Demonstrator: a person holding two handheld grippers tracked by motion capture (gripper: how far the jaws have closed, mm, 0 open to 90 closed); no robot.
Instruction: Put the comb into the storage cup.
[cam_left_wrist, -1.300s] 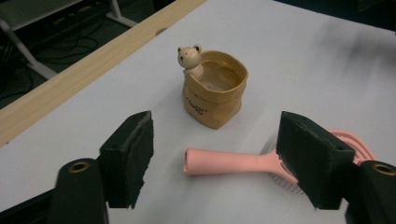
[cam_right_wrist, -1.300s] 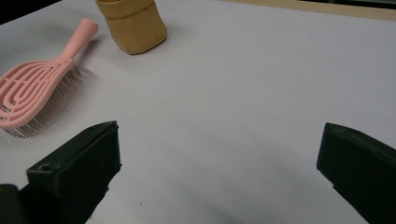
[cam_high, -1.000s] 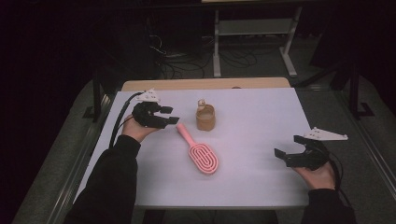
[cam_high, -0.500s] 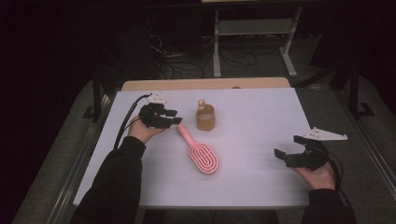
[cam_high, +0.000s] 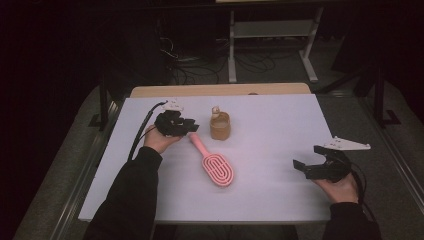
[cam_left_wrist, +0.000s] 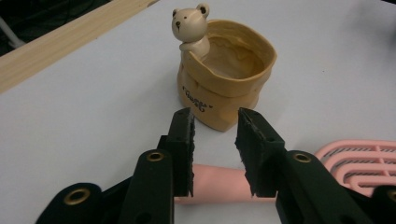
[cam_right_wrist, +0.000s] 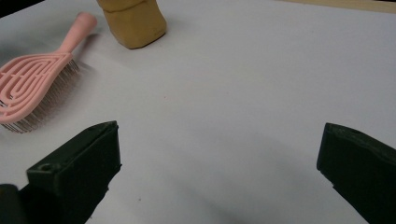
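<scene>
A: Two tongs work over the white worktop (cam_high: 280, 125). Where is the pink hairbrush (cam_high: 215, 164)?

B: It lies flat near the middle, its handle pointing toward the tan bear-topped cup (cam_high: 219, 125) just beside it.

A: State of the left tongs (cam_high: 189, 128)?

B: Their jaws have just been closing and now straddle the handle, not yet pressing it.

A: And the right tongs (cam_high: 311, 159)?

B: Released, jaws wide, well apart from the brush near the worktop's right edge.

We see a smooth pink plastic brush (cam_high: 216, 166) beside a glazed, slightly glossy tan pot (cam_left_wrist: 224, 88); behind the pot, matt white tabletop (cam_high: 280, 120) meets bare wood (cam_high: 220, 90).
</scene>
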